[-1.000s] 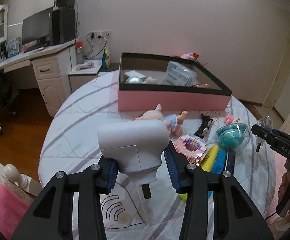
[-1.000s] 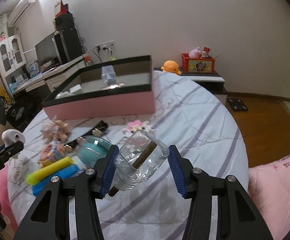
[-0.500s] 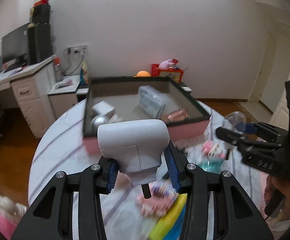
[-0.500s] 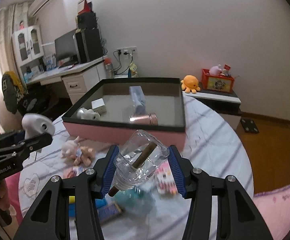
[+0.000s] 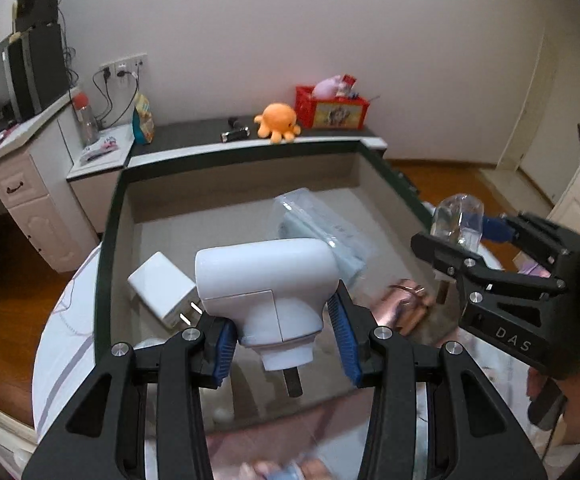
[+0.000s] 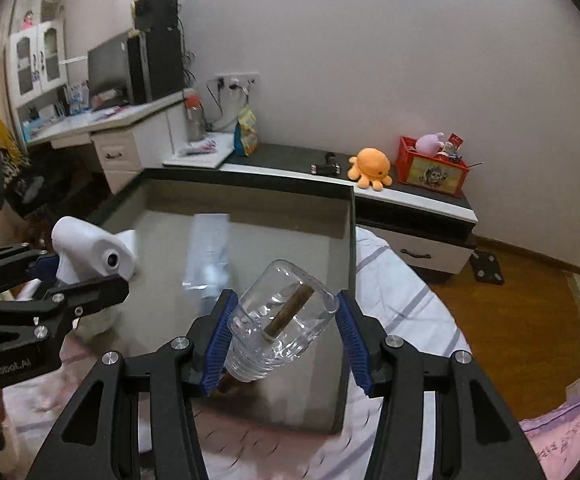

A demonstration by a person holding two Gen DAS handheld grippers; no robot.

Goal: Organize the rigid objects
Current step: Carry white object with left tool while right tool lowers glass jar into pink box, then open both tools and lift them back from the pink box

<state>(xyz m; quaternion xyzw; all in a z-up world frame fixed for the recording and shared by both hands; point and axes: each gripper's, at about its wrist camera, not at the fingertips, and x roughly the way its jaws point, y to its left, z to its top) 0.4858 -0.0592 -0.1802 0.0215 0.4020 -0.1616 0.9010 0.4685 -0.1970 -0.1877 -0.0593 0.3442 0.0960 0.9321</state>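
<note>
We've got the left gripper clamped on a white plug-in device and the right gripper squeezing a clear jar with a brown stick inside, both over the pink box holding a white charger, plastic packet and rose-gold thing.

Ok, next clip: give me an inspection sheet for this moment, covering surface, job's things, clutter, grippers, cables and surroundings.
Surface: round table under a striped white cloth, bearing a pink box with a dark rim.
Job's things: white device and clear bottle with a brown stick inside, both held over the box.
Clutter: in the box, a white charger, a clear plastic packet and a rose-coloured item.
Grippers: left gripper shut on the white device; right gripper shut on the clear bottle.
Cables: black leads hang from the wall sockets.
Surroundings: desk with monitor, low cabinet with orange octopus toy and red crate, wooden floor.
</note>
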